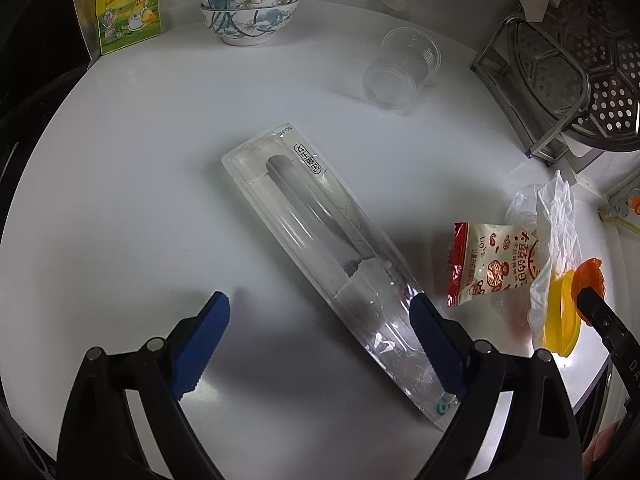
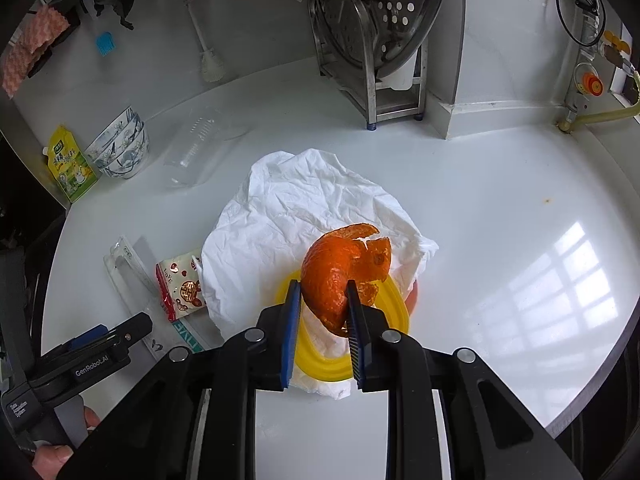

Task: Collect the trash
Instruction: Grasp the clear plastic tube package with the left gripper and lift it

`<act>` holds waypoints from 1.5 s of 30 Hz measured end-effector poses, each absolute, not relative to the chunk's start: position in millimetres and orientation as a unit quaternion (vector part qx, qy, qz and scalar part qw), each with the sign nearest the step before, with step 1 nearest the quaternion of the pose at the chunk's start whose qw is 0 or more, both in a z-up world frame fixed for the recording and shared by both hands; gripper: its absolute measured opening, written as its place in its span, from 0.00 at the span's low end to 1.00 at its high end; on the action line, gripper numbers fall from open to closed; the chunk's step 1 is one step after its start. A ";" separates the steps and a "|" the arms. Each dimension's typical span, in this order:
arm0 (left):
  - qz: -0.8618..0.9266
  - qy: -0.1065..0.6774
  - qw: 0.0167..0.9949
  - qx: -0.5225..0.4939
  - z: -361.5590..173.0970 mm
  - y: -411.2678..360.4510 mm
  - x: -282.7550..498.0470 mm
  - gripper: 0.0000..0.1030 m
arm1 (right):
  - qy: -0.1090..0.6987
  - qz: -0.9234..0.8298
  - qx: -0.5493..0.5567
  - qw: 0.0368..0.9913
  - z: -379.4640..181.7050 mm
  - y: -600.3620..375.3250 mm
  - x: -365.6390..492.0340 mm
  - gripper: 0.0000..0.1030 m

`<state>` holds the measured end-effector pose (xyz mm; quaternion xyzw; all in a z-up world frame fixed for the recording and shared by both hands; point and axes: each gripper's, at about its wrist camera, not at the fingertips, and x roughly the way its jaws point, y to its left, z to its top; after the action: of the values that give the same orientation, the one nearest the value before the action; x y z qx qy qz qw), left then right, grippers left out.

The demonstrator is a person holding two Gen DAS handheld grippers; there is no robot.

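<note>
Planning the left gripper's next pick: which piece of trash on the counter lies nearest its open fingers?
The long clear plastic package: its near end lies by the left gripper. The snack wrapper and clear cup lie farther off.

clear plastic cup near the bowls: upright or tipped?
Tipped. The clear plastic cup lies on its side on the white counter, its mouth and base both side-facing.

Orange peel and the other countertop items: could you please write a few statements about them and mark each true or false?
1. The right gripper is shut on the orange peel. True.
2. The left gripper holds the snack packet. False: it is open and holds nothing.
3. The clear plastic cup stands upright. False: it lies on its side.
4. Three patterned bowls are stacked. True.
5. The clear knife package lies on the countertop. True.
</note>
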<state>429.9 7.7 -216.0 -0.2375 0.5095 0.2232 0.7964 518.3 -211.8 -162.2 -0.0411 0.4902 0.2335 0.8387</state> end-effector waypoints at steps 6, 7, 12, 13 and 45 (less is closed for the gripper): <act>0.232 0.523 0.790 -0.221 -223.5 -1.3 443.2 0.87 | 0.491 0.237 -0.036 0.838 -163.1 -212.9 518.2 0.21; 0.233 0.523 0.790 -0.218 -223.8 -2.6 444.3 0.87 | 0.490 0.238 -0.036 0.838 -162.8 -213.2 517.8 0.21; 0.236 0.518 0.792 -0.220 -224.1 -1.3 443.7 0.87 | 0.484 0.242 -0.031 0.840 -156.8 -215.6 515.6 0.21; 0.235 0.519 0.793 -0.216 -224.1 -1.9 444.3 0.85 | 0.483 0.243 -0.027 0.841 -154.9 -216.8 515.5 0.21; 0.171 0.509 0.829 -0.158 -181.2 29.8 413.6 0.17 | 0.467 0.244 0.020 0.850 -130.1 -231.6 498.3 0.21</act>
<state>413.6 29.8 -181.2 -0.1583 0.5086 0.1709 0.8289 498.3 -231.6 -130.1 0.0196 0.4673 0.2437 0.8496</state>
